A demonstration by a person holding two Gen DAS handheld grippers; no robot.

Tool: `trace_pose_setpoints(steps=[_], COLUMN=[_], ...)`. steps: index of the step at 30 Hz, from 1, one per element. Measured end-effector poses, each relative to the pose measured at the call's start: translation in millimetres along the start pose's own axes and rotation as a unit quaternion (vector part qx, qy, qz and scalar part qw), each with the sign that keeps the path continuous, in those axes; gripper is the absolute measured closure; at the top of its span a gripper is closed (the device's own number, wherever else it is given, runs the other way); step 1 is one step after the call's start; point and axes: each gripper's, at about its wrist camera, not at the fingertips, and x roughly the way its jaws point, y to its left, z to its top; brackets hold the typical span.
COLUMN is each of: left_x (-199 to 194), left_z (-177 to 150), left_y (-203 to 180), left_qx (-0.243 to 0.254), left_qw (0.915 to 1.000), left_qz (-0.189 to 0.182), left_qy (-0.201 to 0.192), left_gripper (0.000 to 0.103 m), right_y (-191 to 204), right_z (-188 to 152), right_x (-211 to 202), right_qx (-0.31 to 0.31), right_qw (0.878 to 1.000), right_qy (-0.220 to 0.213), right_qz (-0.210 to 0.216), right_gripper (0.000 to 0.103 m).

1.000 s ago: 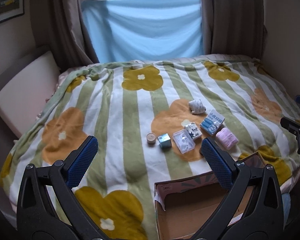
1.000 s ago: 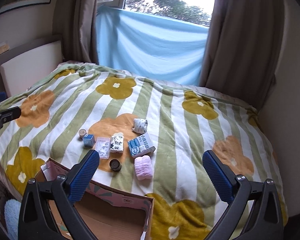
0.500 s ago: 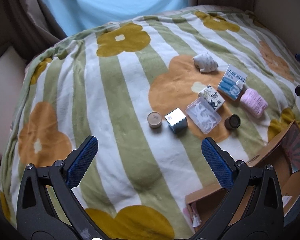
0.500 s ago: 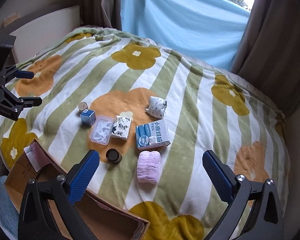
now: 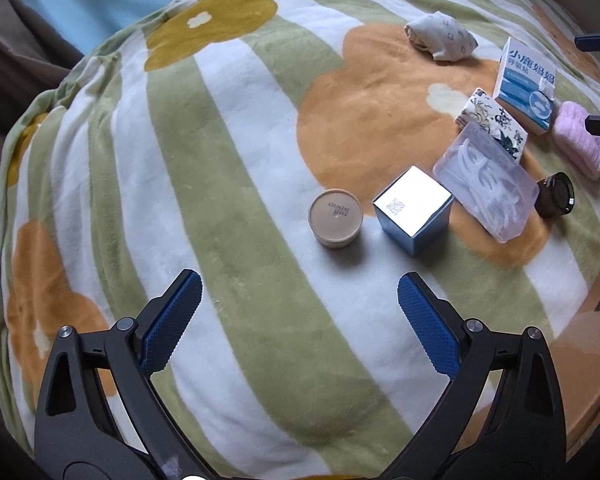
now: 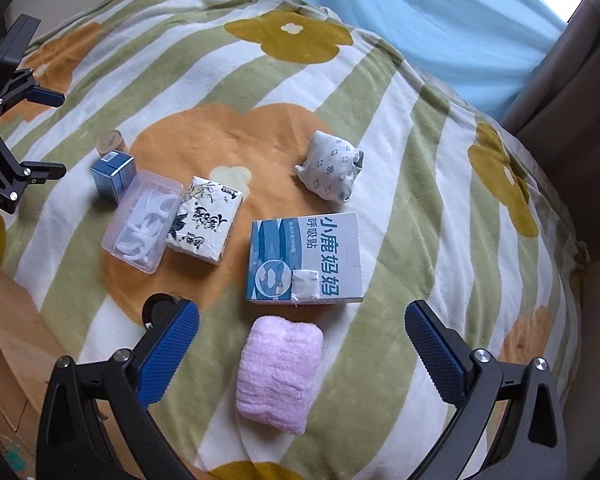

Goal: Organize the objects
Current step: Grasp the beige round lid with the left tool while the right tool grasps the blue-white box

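Left wrist: dark jar [image 5: 556, 200] unobstructed; right wrist: half hidden.

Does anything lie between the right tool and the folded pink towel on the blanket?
Nothing visible does. The right tool is open, and the folded pink fluffy towel lies straight ahead between its fingers, with only the striped flower blanket around it. The blue-and-white cardboard box sits just beyond the towel, not in front.
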Motion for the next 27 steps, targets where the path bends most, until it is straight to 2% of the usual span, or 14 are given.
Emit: trace_pose_setpoints(steps=[9, 18, 19, 21, 23, 25, 27], left_x=[32.0, 48.1, 47.9, 49.1, 50.9, 52.3, 51.6], left_z=[15.2, 25.3, 25.0, 25.4, 26.1, 26.8, 26.4], left_y=[0.1, 1.8, -0.1, -4.3, -8.5, -12.3, -15.6], left_qx=[0.012, 0.012, 0.016, 0.023, 0.029, 0.035, 0.042], left_qw=[0.9999, 0.9994, 0.9993, 0.9989, 0.9984, 0.9980, 0.9982], left_qz=[-0.010, -0.031, -0.034, -0.040, -0.049, -0.051, -0.043], left_qy=[0.006, 0.006, 0.005, 0.005, 0.007, 0.008, 0.006], left_gripper=[0.011, 0.035, 0.042, 0.055, 0.068, 0.073, 0.073], right_y=[1.6, 3.9, 3.4, 2.1, -0.2, -0.9, -1.1], right_z=[13.7, 21.8, 21.9, 22.4, 22.1, 22.4, 23.0], right_x=[46.8, 71.6, 72.6, 74.8, 77.8, 77.4, 77.6], right_qx=[-0.021, -0.028, -0.026, -0.020, -0.013, -0.006, -0.006], right_qw=[0.999, 0.998, 0.998, 0.998, 0.998, 0.998, 0.998], right_qy=[0.030, 0.042, 0.042, 0.046, 0.053, 0.053, 0.055], right_qz=[-0.034, -0.042, -0.044, -0.040, -0.032, -0.030, -0.031], right_gripper=[0.001, 0.001, 0.003, 0.013, 0.016, 0.016, 0.017])
